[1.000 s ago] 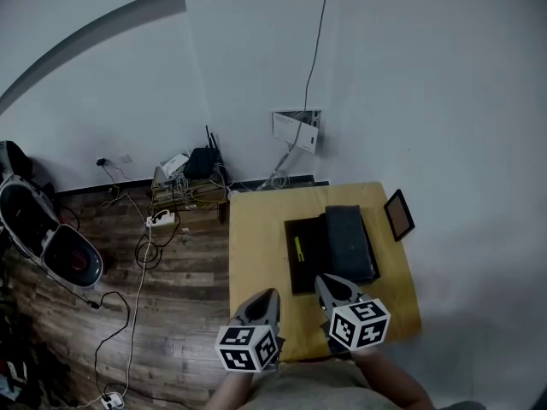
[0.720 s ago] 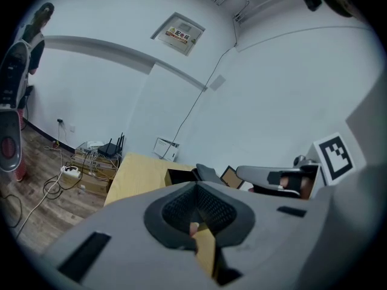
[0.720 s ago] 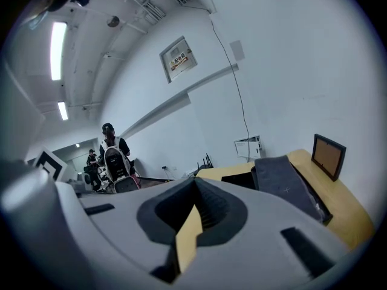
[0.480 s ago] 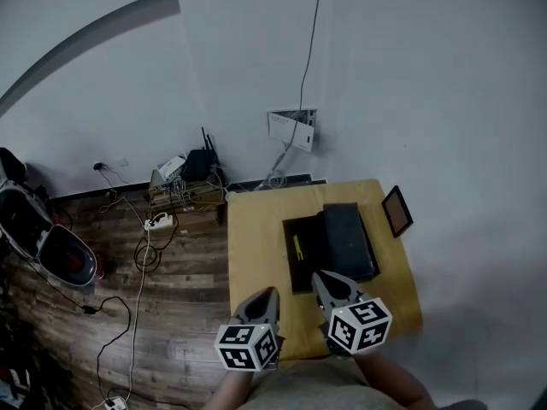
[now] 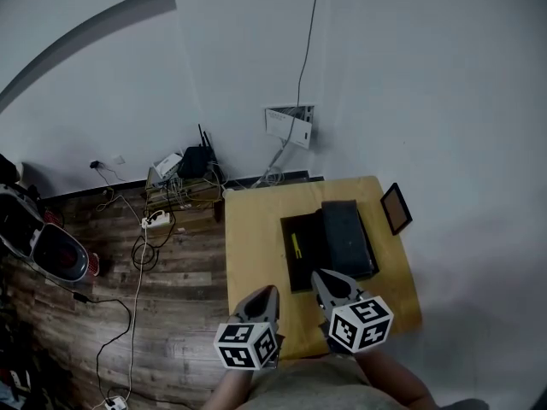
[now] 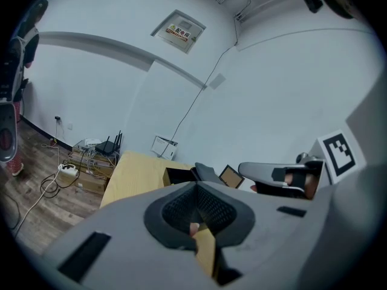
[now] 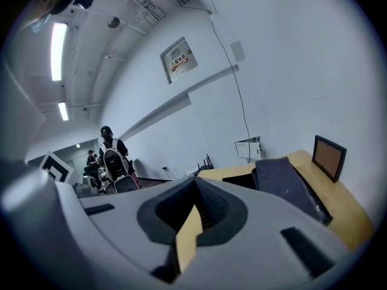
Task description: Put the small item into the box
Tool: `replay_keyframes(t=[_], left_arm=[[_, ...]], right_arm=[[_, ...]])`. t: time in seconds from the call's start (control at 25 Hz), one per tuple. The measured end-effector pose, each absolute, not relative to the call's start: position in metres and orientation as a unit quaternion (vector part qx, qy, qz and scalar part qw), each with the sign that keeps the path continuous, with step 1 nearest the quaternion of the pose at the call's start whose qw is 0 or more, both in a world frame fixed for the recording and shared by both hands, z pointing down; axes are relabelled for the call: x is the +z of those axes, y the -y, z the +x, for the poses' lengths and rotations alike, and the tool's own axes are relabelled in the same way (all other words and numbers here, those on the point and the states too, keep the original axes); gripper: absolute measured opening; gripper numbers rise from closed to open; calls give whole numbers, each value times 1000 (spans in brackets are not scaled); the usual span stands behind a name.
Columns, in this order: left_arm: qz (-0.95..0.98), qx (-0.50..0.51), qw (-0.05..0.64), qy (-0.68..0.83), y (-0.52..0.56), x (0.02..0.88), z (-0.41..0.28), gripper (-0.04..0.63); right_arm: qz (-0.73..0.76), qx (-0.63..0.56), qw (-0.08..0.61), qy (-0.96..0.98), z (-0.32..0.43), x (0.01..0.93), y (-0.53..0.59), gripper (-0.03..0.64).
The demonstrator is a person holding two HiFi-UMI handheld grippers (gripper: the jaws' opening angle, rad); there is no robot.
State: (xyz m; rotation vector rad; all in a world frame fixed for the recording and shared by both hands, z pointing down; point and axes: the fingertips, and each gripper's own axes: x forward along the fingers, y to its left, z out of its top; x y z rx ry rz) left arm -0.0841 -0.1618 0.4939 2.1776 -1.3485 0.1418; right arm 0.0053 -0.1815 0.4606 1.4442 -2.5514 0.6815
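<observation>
A black box (image 5: pixel 301 252) lies open on the yellow table (image 5: pixel 256 237), with its dark lid (image 5: pixel 348 238) beside it on the right. A small yellow-green item (image 5: pixel 297 247) lies inside the open box. My left gripper (image 5: pixel 265 292) hovers over the table's near edge, shut and empty. My right gripper (image 5: pixel 318 275) is just short of the box's near end, also shut with nothing between its tips. The left gripper view shows the box (image 6: pixel 179 175), the lid (image 6: pixel 206 173) and the right gripper (image 6: pixel 284 175). The right gripper view shows the lid (image 7: pixel 283 185).
A small framed picture (image 5: pixel 397 209) leans at the table's right edge. Left of the table, a router, power strip and cables (image 5: pixel 175 186) lie on the wooden floor. A white wall panel (image 5: pixel 289 125) hangs behind. A person with a backpack (image 7: pixel 112 156) stands far off.
The head view has drifted slightly, so the scene sits a little higher and further left. Both grippers keep their places at the table's near edge.
</observation>
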Motion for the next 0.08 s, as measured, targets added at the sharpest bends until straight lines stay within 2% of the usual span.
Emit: replay_keyframes(t=[0.08], left_arm=[[814,53,285,503,164,494,-84,3]], right_arm=[[478,224,68,846,4,460,183,0]])
